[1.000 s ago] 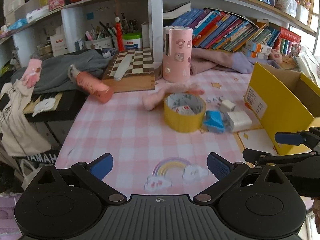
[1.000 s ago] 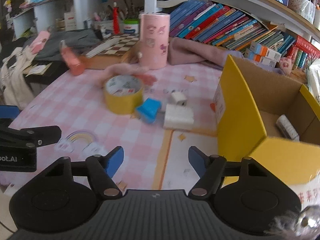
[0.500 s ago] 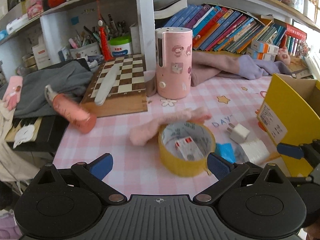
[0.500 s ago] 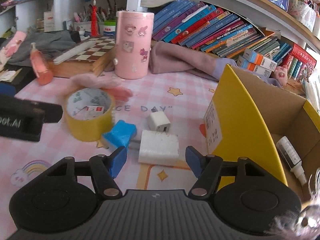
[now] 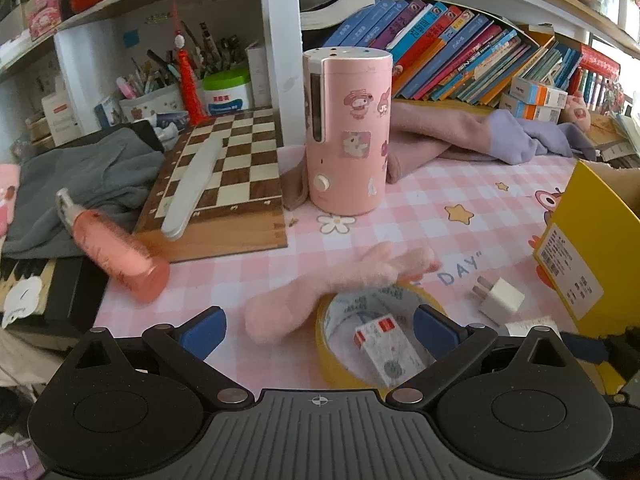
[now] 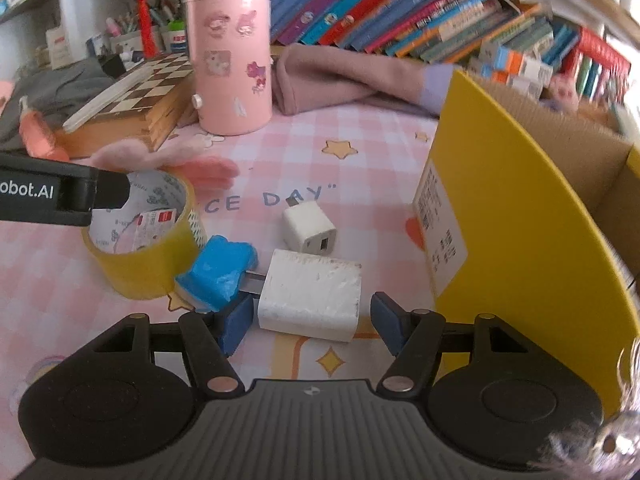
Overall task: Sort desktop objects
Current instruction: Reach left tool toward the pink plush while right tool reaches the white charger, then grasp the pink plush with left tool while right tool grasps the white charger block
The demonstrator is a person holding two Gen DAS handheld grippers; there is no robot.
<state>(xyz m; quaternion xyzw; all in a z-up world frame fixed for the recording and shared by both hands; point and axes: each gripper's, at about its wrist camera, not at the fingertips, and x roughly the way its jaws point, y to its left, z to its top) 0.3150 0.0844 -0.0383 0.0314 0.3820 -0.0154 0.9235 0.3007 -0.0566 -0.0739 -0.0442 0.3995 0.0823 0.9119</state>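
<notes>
I judge sorting barely started: my right gripper [image 6: 310, 318] spreads around the large white charger [image 6: 310, 294] beside the yellow box [image 6: 520, 220], my left gripper [image 5: 318, 326] gapes over the tape roll [image 5: 360, 336], and both lie unsorted.

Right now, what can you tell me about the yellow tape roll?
The tape roll is a wide ring of glossy yellow packing tape with a white printed core inside. It lies flat on the pink checked mat, open side up. A small red and white box sits inside the ring. A fluffy pink toy rests against its far rim, and a blue block touches its side. The open left gripper straddles the roll without squeezing it.
</notes>
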